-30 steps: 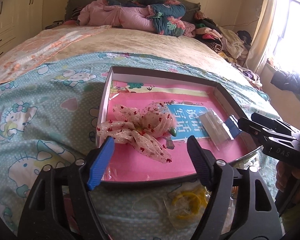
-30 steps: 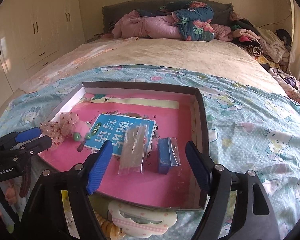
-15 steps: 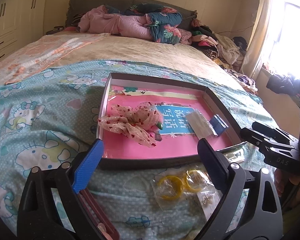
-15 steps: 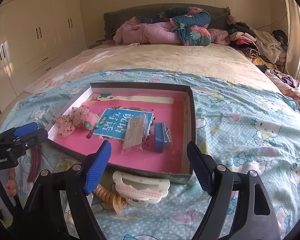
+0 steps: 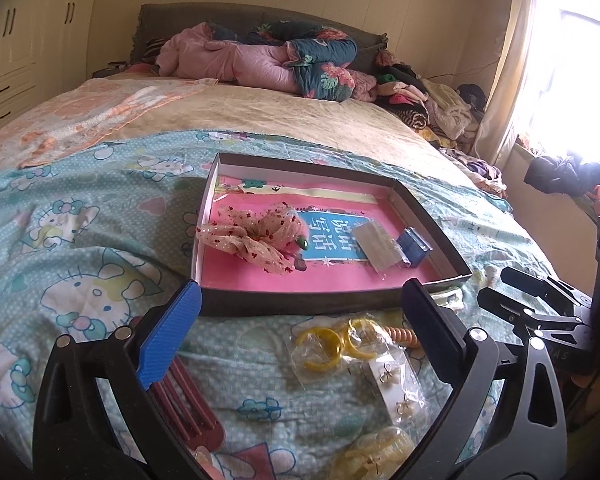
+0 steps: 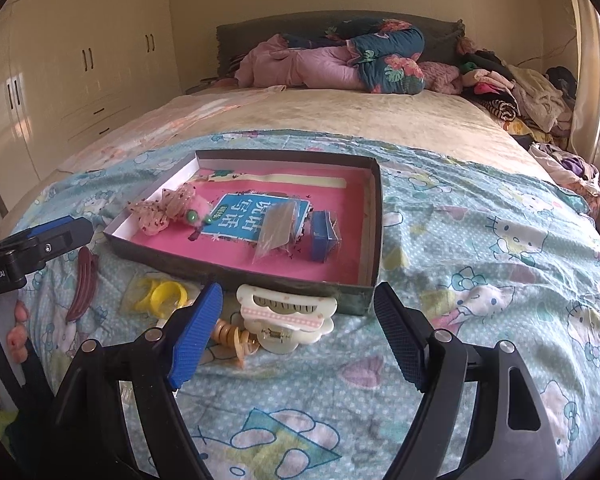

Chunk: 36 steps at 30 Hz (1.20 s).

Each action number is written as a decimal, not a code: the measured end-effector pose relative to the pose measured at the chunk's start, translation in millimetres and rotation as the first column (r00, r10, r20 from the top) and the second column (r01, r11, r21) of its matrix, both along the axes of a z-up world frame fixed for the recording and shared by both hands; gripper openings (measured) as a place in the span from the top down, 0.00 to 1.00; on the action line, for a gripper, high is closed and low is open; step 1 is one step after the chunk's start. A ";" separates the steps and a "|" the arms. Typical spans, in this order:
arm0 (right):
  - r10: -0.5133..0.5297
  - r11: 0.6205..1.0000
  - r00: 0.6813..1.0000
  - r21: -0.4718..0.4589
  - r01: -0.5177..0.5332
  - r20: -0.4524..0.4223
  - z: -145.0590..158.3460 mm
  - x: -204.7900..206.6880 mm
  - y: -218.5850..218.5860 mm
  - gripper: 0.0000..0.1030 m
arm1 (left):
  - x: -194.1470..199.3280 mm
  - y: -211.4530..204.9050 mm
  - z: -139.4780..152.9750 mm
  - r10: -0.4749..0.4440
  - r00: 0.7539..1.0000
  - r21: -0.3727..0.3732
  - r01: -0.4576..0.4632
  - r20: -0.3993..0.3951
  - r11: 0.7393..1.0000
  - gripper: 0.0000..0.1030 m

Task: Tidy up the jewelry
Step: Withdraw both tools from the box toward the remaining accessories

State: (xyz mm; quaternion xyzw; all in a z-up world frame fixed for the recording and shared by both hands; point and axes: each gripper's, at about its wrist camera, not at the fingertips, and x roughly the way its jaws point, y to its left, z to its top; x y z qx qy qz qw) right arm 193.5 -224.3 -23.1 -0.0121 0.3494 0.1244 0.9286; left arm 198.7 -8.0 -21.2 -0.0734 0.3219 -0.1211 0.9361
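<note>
The left gripper (image 5: pixel 300 304) has just been opening its jaws and now stands spread wide with nothing between them, held above the patterned bedspread (image 5: pixel 80 248) just short of the near wall of the shallow box (image 5: pixel 300 306). The right gripper (image 6: pixel 298 332) is also parted and empty, its jaws framing a white hair claw (image 6: pixel 286 316) that lies on the bedspread against the box's near wall. Inside the pink-lined box, a sheer spotted bow (image 5: pixel 256 236) lies at the left, a clear flat packet (image 5: pixel 378 246) and a small blue case (image 5: pixel 414 246) at the right. Near the box on the bedspread lie bagged yellow rings (image 5: pixel 334 346), a card of earrings (image 5: pixel 396 390) and, further left, a dark red comb (image 5: pixel 188 404).
</note>
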 end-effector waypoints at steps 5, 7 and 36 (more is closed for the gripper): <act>0.012 1.000 1.000 -0.002 -0.012 -0.007 -2.9 -12.0 -0.6 0.26 | -12.6 0.2 -1.9 -0.002 1.000 0.015 0.002 0.002 1.000 0.11; 0.016 1.000 1.000 -0.002 -0.016 -0.010 -3.8 -16.1 -0.8 0.26 | -18.2 0.5 -2.1 0.000 1.000 0.024 -0.001 0.010 1.000 0.11; 0.094 0.996 0.995 0.008 -0.094 -0.029 -30.0 -42.5 1.3 0.29 | -62.9 -29.2 -32.7 -0.136 0.990 0.138 0.138 -0.024 0.981 0.11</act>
